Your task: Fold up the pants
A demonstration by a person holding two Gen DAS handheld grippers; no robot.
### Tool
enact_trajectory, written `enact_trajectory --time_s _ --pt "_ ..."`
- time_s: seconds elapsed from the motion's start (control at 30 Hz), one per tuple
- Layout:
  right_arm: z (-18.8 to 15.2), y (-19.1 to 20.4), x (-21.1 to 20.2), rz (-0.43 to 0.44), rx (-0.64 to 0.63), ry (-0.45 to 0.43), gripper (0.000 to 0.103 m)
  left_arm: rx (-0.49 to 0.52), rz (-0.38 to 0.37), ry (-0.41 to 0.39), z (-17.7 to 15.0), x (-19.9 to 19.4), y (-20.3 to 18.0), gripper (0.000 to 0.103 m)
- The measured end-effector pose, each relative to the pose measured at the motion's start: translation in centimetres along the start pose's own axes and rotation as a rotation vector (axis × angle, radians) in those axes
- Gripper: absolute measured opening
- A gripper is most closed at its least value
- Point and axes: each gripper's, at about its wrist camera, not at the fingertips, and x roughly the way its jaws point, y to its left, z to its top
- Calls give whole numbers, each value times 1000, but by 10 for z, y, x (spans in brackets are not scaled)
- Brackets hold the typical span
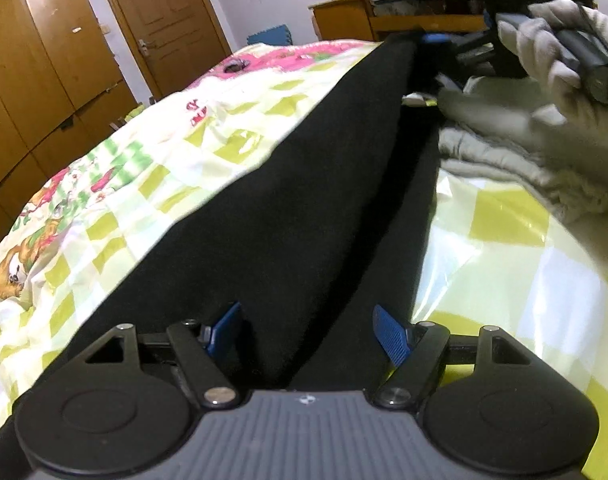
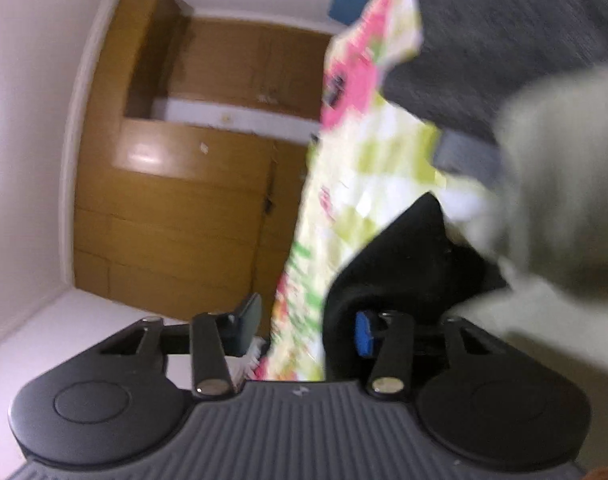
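Observation:
Black pants (image 1: 304,200) lie stretched along a bed with a yellow-green checked sheet (image 1: 136,184). My left gripper (image 1: 306,334) is open, its blue pads on either side of a raised fold at the near end of the pants. My right gripper (image 1: 440,38) shows in the left wrist view at the far end of the pants, held by a white-gloved hand (image 1: 552,52). In the blurred right wrist view, the right gripper (image 2: 306,332) is open and tilted sideways, with the sheet (image 2: 360,184) and black pants cloth (image 2: 392,264) between its fingers.
A pile of grey-white clothes (image 1: 516,160) lies on the bed right of the pants. Wooden wardrobes (image 1: 36,80) and a door (image 1: 160,24) stand to the left. A wooden desk (image 1: 356,16) with clutter stands beyond the bed.

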Motion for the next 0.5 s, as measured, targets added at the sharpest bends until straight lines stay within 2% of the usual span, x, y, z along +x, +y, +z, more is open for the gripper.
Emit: enact_trajectory --time_s 0.07,0.13,0.2,0.27,0.37,0.43,0.5 --pt "4 13 3 21 -48 2 30 1 9 -6 1 -1 1 86" --pt "1 22 -1 20 -112 23 24 -1 7 1 1 1 3 86" --pt "-4 17 2 -59 -140 58 23 4 8 16 -2 4 2 86" --pt "-8 3 2 -145 -117 92 23 10 7 26 -4 6 1 86" --pt "-21 -7 -7 -119 -86 154 23 10 6 27 -6 3 1 86" --pt "-38 -10 -9 -108 -107 232 26 10 6 35 -7 3 2 86" --pt "-56 -16 -6 -168 -156 310 27 16 11 42 -7 4 2 86"
